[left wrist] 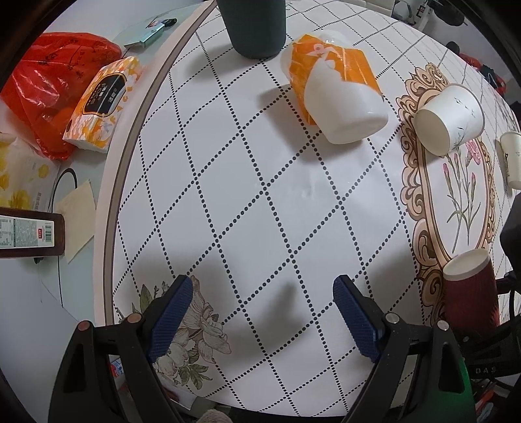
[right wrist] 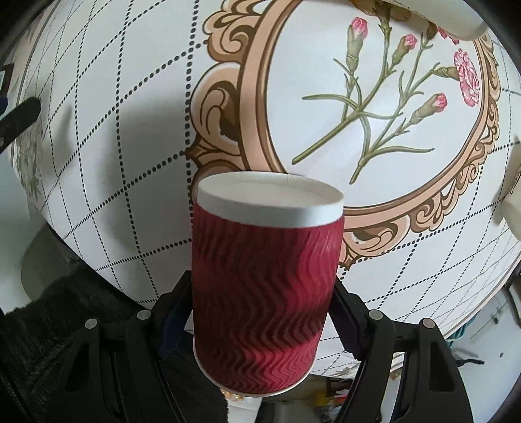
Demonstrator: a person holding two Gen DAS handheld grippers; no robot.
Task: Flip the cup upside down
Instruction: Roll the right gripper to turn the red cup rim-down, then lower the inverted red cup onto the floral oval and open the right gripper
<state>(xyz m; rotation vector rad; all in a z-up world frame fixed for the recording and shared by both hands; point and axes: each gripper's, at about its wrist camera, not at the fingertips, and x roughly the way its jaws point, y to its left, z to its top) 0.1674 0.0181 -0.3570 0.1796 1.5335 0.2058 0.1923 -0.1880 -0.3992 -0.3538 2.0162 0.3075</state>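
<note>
A dark red ripple paper cup with a white base band sits between my right gripper's two fingers, its closed bottom pointing away from the camera and its rim toward the camera. The right gripper is shut on it, above the table's near edge. The same cup shows at the right edge of the left wrist view. My left gripper is open and empty above the checked tablecloth.
A white cup with an orange wrapper, a white paper cup and another white cup are on the table. A dark cylinder stands at the back. A tissue pack and a red bag lie left.
</note>
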